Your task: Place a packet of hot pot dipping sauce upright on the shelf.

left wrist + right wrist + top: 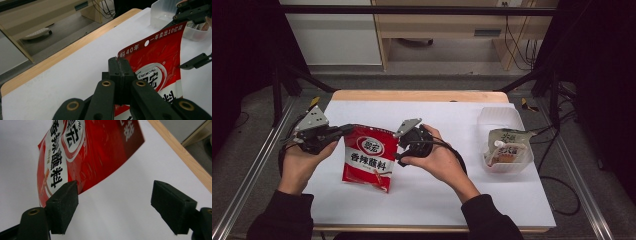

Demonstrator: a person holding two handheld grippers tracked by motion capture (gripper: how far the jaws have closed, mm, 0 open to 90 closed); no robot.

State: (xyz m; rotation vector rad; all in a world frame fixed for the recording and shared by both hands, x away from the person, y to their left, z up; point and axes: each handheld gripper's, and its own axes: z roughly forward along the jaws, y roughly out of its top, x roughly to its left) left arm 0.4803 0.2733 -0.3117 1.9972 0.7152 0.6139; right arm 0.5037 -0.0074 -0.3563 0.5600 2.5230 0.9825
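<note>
— The left gripper [120, 65]: what is it doing?
— Its jaws are clamped on the top corner of the red packet [368, 159], which hangs tilted over the white sheet [437, 195].
— And the right gripper [113, 205]?
— Jaws spread wide, gripping nothing; the packet's other edge sits just beside one jaw.

red pouch [160, 62]: "CUIHONG" | "40年" | "一年卖出10亿袋" | "香辣蘸料"
</note>
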